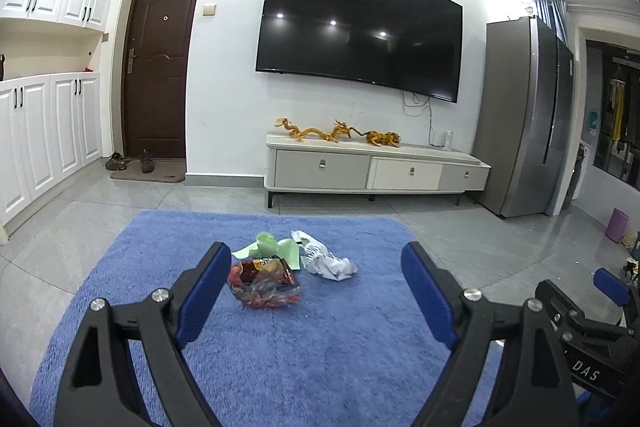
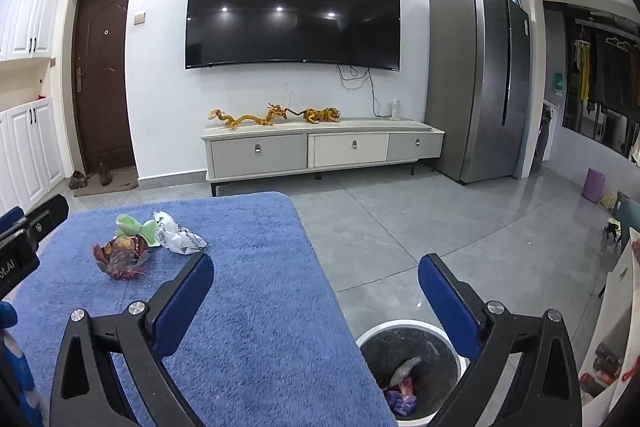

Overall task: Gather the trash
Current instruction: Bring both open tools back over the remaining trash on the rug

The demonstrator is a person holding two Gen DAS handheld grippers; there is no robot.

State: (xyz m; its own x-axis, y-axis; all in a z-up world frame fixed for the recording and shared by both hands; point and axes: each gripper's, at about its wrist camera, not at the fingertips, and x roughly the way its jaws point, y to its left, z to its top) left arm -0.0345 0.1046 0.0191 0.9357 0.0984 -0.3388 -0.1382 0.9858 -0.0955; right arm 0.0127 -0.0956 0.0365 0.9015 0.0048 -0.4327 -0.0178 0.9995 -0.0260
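Three pieces of trash lie together on a blue rug [image 1: 280,347]: a red crinkled snack wrapper [image 1: 262,283], a green plastic piece [image 1: 276,245] and a crumpled white bag [image 1: 326,261]. My left gripper [image 1: 316,259] is open and empty, hovering just short of them, with the red wrapper by its left finger. My right gripper [image 2: 316,273] is open and empty, to the right of the trash [image 2: 120,255], above the rug's [image 2: 248,307] right edge. A white trash bin [image 2: 412,367] with a black liner and some wrappers inside stands on the floor below the right gripper.
A TV cabinet [image 1: 372,171] with dragon figures stands against the far wall under a large TV. A grey fridge [image 1: 528,119] is at the right, a purple bin [image 2: 593,185] beyond it. White cupboards [image 1: 44,139] and a brown door are at the left. Bags [image 2: 616,327] lie at the right edge.
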